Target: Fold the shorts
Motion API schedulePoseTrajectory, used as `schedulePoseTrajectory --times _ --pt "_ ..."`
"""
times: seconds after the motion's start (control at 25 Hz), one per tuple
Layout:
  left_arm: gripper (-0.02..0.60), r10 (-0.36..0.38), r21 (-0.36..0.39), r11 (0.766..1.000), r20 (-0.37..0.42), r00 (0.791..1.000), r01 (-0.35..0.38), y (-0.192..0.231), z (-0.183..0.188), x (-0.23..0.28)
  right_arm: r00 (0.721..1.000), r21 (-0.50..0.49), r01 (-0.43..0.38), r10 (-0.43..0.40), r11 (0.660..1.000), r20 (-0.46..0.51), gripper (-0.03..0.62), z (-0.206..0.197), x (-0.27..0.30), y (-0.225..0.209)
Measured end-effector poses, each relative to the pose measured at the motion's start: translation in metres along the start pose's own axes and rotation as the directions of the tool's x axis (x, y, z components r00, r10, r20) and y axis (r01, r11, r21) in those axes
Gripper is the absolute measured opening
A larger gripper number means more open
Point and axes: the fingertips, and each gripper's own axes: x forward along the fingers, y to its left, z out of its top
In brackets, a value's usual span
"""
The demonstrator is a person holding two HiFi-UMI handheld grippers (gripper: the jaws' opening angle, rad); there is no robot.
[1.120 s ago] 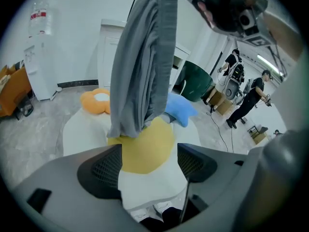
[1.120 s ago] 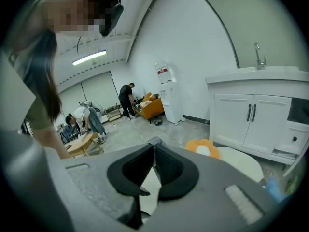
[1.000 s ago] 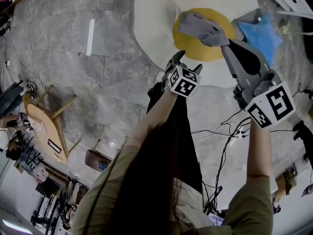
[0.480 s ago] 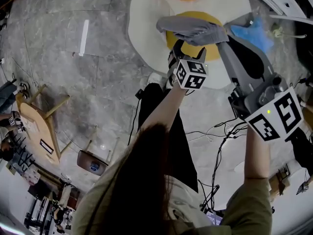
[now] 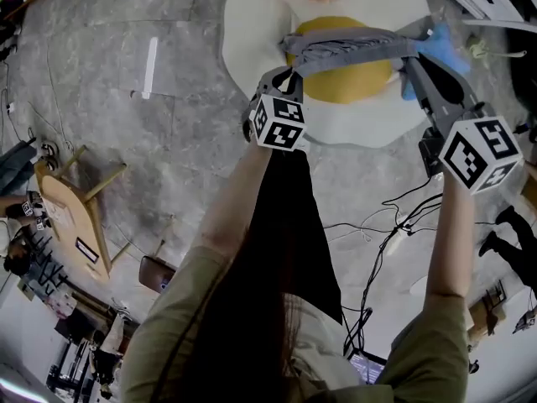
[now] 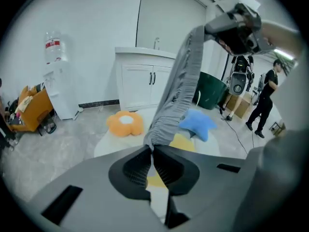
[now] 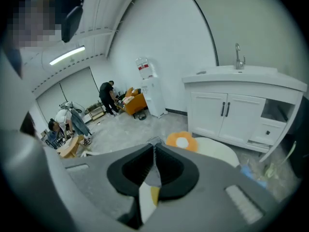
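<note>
Two ends of the grey soft-fabric shorts (image 5: 352, 47) are pinched, one in each gripper, so the garment hangs as a stretched, bunched band in the air above the white egg-shaped floor rug with a yellow centre (image 5: 252, 49), touching the rug nowhere that shows. No crease or doubled layer can be made out, so I judge the folding proper as not yet begun: the shorts have only been picked up and pulled out straight. What is left, by my reading, is to spread them flat on the rug, lay one half over the other and smooth the result. The left gripper (image 6: 150, 151) has just been closing its jaws, and they now stand together with a gathered edge of the grey cloth caught between them, the fabric running up and away from the rug toward the other hand. The right gripper (image 7: 154, 153) is likewise clamped, its jaws pressed tight on a thin sliver of the same grey cloth at their tips.
</note>
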Motion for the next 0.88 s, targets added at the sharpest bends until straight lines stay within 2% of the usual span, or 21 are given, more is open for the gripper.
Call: schedulePoseTrajectory --times 0.28,0.48,0.64,0.88 --pt "0.021 -0.006 0.086 0.996 -0.028 1.0 0.008 0.042 0.009 -0.02 0.979 -0.003 0.072 -0.071 0.997 -0.191 0.02 -0.065 0.001 -0.044" --pt "0.021 -0.04 0.168 0.985 -0.029 0.999 0.044 0.055 0.044 -0.025 0.958 0.052 0.093 -0.075 0.994 -0.277 0.02 -0.1 -0.004 -0.064" --pt "0.021 -0.045 0.209 0.977 0.031 0.999 0.037 0.067 0.108 -0.017 0.965 0.103 0.12 -0.092 0.987 -0.244 0.02 -0.079 -0.01 -0.09" --pt "0.021 -0.02 0.263 0.965 0.154 0.988 -0.021 0.077 0.225 -0.014 0.973 0.03 0.196 -0.19 0.98 -0.127 0.02 -0.009 -0.017 -0.133"
